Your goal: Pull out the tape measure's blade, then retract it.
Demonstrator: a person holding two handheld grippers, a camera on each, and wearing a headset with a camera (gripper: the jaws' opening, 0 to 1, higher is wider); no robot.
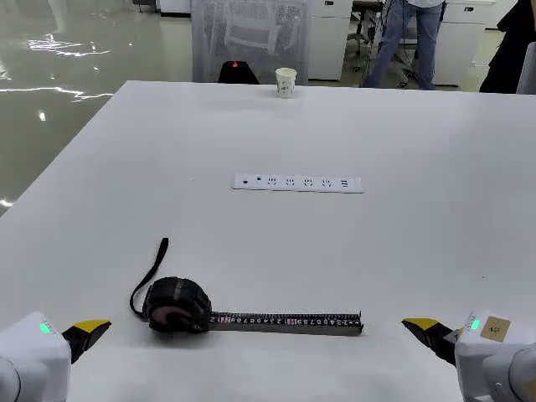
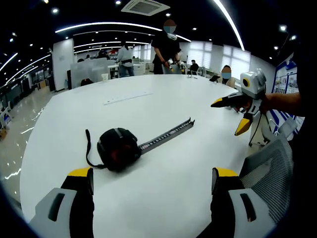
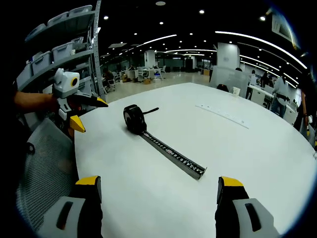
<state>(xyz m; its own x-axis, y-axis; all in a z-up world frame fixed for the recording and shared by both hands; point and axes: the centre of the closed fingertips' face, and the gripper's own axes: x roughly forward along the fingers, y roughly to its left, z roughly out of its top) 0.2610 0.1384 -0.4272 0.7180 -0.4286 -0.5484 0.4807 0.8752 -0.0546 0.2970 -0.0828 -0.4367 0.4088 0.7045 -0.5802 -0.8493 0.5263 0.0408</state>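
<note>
A broad white surface (image 1: 419, 251) carries a long power strip (image 1: 297, 182) at its middle and a paper cup (image 1: 286, 81) at its far edge. Toward the near edge, left of centre, lies the black tape measure (image 1: 176, 305), its blade (image 1: 289, 322) drawn out flat with the long axis running left to right and the hooked tip pointing right, while its wrist strap (image 1: 149, 272) trails to the far left. The left gripper (image 2: 152, 174) sits near and left of the case and the right gripper (image 3: 157, 181) near and right of the blade tip, both with jaws spread wide, holding nothing and apart from the tape.
</note>
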